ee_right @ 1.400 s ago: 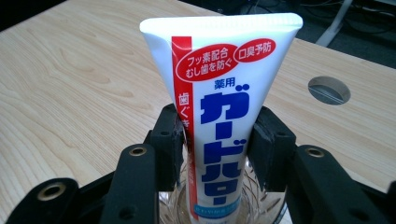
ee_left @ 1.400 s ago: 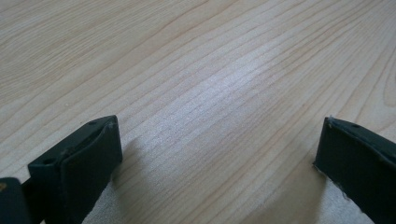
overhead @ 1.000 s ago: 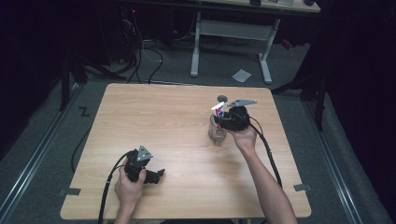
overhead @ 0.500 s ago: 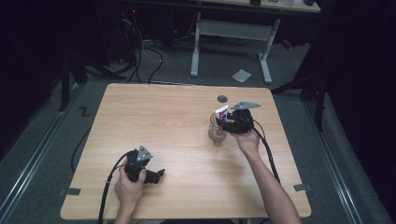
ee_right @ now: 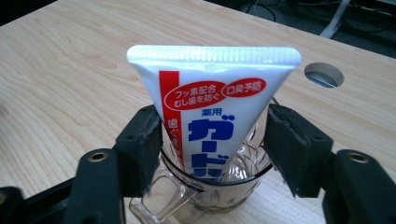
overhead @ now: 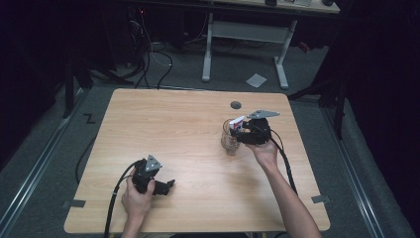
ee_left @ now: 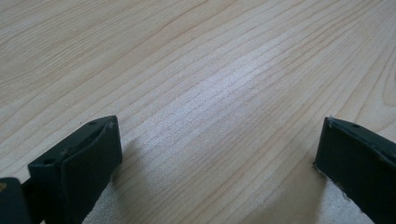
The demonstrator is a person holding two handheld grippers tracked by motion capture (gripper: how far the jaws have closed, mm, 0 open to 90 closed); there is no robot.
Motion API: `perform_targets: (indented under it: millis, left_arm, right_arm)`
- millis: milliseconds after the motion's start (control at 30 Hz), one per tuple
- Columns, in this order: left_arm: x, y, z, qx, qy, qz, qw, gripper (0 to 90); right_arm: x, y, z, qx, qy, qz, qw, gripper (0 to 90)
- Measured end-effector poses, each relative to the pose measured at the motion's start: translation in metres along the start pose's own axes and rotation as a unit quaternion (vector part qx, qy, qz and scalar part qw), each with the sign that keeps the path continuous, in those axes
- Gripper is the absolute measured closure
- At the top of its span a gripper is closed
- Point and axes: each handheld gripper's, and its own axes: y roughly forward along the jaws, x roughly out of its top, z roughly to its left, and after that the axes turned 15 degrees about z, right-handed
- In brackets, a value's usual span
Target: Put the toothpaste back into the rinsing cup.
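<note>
A white toothpaste tube point(ee_right: 215, 107) with red and blue print stands upright in a clear glass mug point(ee_right: 219, 186) on the wooden table point(overhead: 173, 124). My right gripper point(ee_right: 212, 135) straddles the tube just above the mug's rim. Its jaws have just been opening; the pads sit at the tube's edges without squeezing it. In the high view the tube point(overhead: 237, 122), mug point(overhead: 229, 143) and right gripper point(overhead: 242, 133) are right of the table's centre. My left gripper point(overhead: 166, 186) rests near the front left, open point(ee_left: 219, 140) over bare wood.
A round cable hole point(overhead: 236, 104) lies in the tabletop just behind the mug. Beyond the far edge stand a desk's white legs point(overhead: 208, 44), with floor cables and a sheet of paper point(overhead: 256, 80) nearby. Each gripper trails a black cable toward the front edge.
The right gripper's jaws stand wider around the tube than before, and the tube stays upright in the mug. The left hand and gripper have not moved.
</note>
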Motion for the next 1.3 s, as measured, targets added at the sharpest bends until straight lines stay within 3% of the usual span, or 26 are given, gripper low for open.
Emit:
perform_targets:
  millis: [267,833,1300]
  left_arm:
    - [0.000,0.000,0.000,-0.001,0.001,0.000,1.0000,0.8]
    - [0.000,0.000,0.000,-0.001,0.001,0.000,1.0000,0.7]
    - [0.000,0.000,0.000,-0.002,0.000,0.000,1.0000,0.6]
  right_arm:
    - [-0.002,-0.007,0.000,0.007,0.011,-0.009,0.9999,32.2]
    - [-0.015,-0.027,-0.005,0.009,0.024,-0.043,0.9988,35.8]
    - [-0.027,-0.039,-0.011,0.008,0.038,-0.051,0.9979,38.1]
